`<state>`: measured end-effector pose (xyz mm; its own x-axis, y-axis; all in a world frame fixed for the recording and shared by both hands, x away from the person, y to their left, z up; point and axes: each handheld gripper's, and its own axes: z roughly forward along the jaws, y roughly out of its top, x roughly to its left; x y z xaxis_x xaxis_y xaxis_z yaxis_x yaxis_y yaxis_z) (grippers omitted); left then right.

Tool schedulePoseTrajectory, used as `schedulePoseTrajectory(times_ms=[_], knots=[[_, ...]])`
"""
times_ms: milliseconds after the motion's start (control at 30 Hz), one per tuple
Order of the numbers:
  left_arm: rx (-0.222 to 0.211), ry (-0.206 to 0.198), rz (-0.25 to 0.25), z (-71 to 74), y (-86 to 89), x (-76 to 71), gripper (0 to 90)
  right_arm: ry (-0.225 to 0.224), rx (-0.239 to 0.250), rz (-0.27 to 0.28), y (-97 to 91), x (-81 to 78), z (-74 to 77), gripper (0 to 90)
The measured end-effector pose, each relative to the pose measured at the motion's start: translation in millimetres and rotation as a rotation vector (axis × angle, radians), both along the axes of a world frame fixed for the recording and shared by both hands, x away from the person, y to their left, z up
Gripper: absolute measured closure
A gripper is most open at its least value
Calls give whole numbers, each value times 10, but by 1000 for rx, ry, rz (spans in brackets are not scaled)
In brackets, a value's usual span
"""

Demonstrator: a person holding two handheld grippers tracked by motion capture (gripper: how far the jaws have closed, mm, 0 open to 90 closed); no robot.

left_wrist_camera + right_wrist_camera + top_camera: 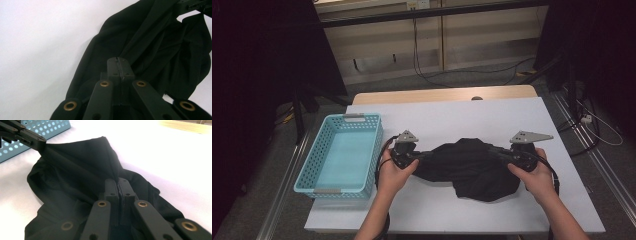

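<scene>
A lab-style recording room set up around a single work table.

A white-topped table (pixel 447 112) stands on grey carpet (pixel 422 82) between dark curtains (pixel 259 75) hung at both sides. Loose black cables (pixel 432 75) trail across the floor and up a plain beige panelled wall (pixel 382 42). Metal floor rails (pixel 597 160) run alongside the table, and stand legs (pixel 299 117) rise beside it.

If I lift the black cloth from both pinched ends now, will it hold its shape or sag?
Likely sag: the black cloth lies in soft folds and bunches on the table, so it looks floppy. It probably weighs little, since the thin fabric creases toward each pinch. The left hand-held gripper and right hand-held gripper are shut on small pinches, which may slip under tension.
</scene>
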<state>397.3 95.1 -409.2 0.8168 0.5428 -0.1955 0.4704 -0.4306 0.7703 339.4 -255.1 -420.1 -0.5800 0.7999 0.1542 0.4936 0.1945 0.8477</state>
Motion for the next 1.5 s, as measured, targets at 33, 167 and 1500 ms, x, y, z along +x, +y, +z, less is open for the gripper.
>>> schedulePoseTrajectory(times_ms=[33, 167, 1500], knots=[[1, 0, -2, 0, -4, 0, 900, 0, 3, -2, -6, -7, -1, 880], [7, 0, -6, -8, -20, 2, 900, 3, -5, 1, 4, -37, -17, 879], [-48, -82, 175, 123, 566, 45, 230, 20, -222, 277, 1320, -92, -354, 562]])
